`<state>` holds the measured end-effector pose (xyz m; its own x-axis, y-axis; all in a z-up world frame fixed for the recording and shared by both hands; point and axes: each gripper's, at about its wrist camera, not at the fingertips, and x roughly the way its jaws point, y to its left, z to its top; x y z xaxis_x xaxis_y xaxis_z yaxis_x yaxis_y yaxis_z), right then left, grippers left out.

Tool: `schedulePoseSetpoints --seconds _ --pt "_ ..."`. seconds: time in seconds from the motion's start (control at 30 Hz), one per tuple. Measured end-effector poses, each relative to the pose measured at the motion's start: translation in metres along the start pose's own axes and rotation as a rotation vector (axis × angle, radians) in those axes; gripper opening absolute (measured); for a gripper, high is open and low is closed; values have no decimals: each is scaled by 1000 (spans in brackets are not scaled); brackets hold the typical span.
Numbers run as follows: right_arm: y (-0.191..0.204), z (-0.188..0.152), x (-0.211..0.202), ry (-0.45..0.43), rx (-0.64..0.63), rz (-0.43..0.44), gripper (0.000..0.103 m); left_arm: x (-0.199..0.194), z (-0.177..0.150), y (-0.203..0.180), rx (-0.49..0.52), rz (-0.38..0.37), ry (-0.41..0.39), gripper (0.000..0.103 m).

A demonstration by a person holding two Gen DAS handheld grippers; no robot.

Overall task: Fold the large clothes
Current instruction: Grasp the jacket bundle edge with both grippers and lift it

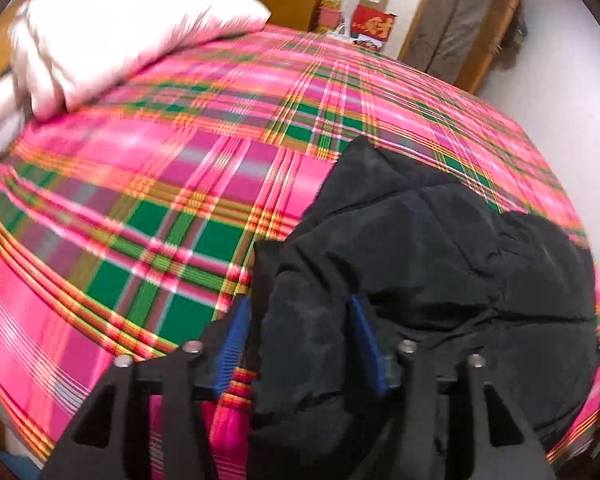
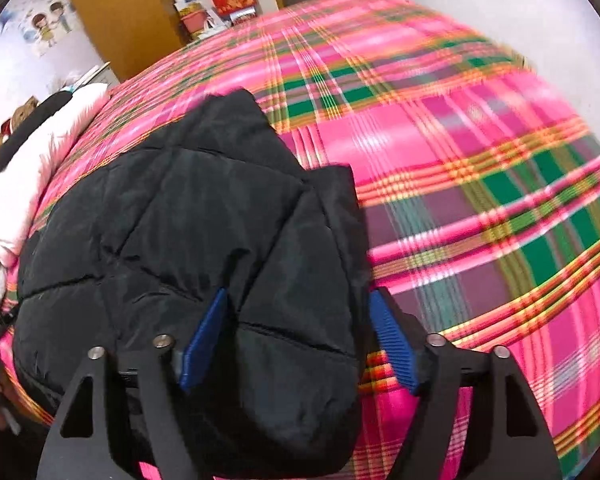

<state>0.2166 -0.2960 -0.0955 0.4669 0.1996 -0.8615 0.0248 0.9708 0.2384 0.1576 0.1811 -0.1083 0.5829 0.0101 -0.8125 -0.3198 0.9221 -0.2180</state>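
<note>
A black quilted puffer jacket (image 1: 440, 248) lies bunched on a bed with a pink and green plaid cover (image 1: 172, 184). My left gripper (image 1: 300, 320) has its blue pads on either side of a thick fold of the jacket's left edge and holds it. In the right wrist view the same jacket (image 2: 172, 220) fills the lower left. My right gripper (image 2: 296, 316) has its blue pads on either side of a fold at the jacket's right edge and holds it. Both folds hang down between the jaws.
A folded white and pale pink puffer garment (image 1: 112, 40) lies at the bed's far left, also in the right wrist view (image 2: 28, 168). Beyond the bed are a wooden door (image 2: 120, 12), red boxes (image 1: 370, 20) and a wood-framed door (image 1: 460, 20).
</note>
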Motion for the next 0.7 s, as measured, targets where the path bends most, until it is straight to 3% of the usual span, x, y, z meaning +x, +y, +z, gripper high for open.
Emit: schedulePoseSetpoints --seconds 0.17,0.33,0.53,0.7 --pt "-3 6 16 30 -37 16 76 15 -7 1 -26 -30 28 61" --pt "-19 8 28 80 26 97 77 28 -5 0 -21 -50 52 65" --pt "-35 6 40 138 97 191 77 34 -12 17 -115 -150 90 67" --pt "-35 9 54 179 82 234 82 50 -20 31 -197 -255 131 73"
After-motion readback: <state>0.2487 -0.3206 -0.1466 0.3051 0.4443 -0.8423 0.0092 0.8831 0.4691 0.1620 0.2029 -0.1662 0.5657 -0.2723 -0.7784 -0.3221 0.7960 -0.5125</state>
